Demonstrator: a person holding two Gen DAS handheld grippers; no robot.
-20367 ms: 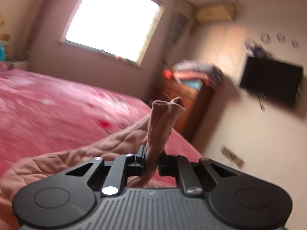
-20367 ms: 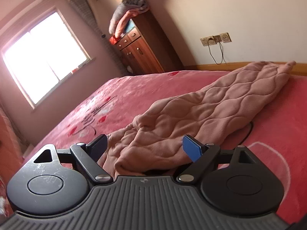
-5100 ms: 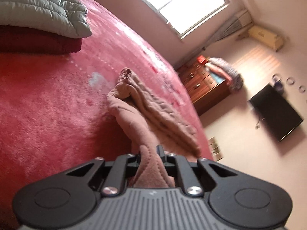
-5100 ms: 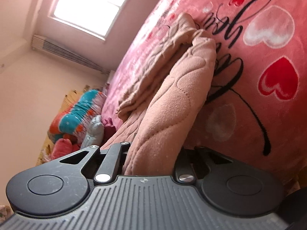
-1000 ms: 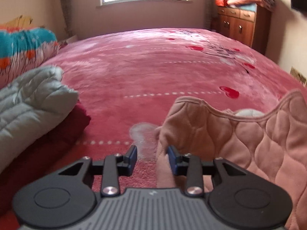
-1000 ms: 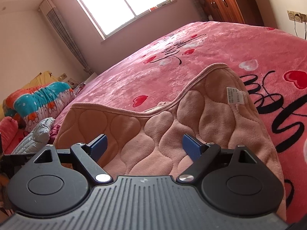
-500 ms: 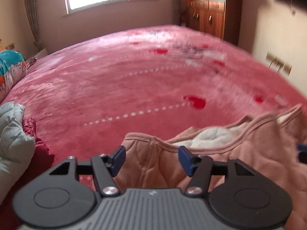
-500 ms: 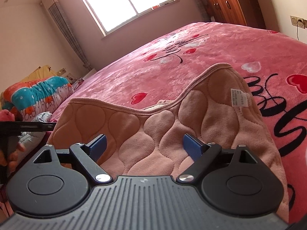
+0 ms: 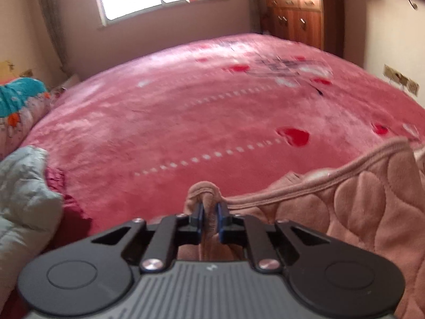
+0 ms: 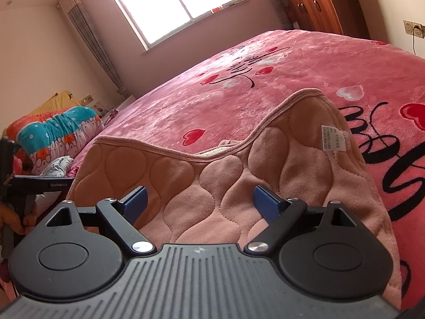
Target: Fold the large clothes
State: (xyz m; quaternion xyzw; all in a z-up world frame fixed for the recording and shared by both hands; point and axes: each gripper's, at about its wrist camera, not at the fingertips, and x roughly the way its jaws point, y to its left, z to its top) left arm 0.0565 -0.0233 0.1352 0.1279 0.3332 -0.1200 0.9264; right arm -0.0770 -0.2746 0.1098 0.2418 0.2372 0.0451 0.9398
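A quilted pink garment lies on the bed, its piped edge toward the window and a white size label on its right side. My left gripper is at the garment's left corner. Its jaws are closing, and a bunched fold of the edge is pinched between the blue pads. My right gripper hovers low over the same garment, open wide. Its blue fingertips stand apart, with only flat cloth below them.
The bed's pink blanket with hearts and script spreads toward the window. A pale grey puffer jacket on dark red cloth lies at the left. Colourful pillows sit at the head. A wooden cabinet stands far right.
The left jaws stood open around the garment's corner and now pinch its bunched edge. The left view has shifted along the garment. The right gripper has stayed put, open.
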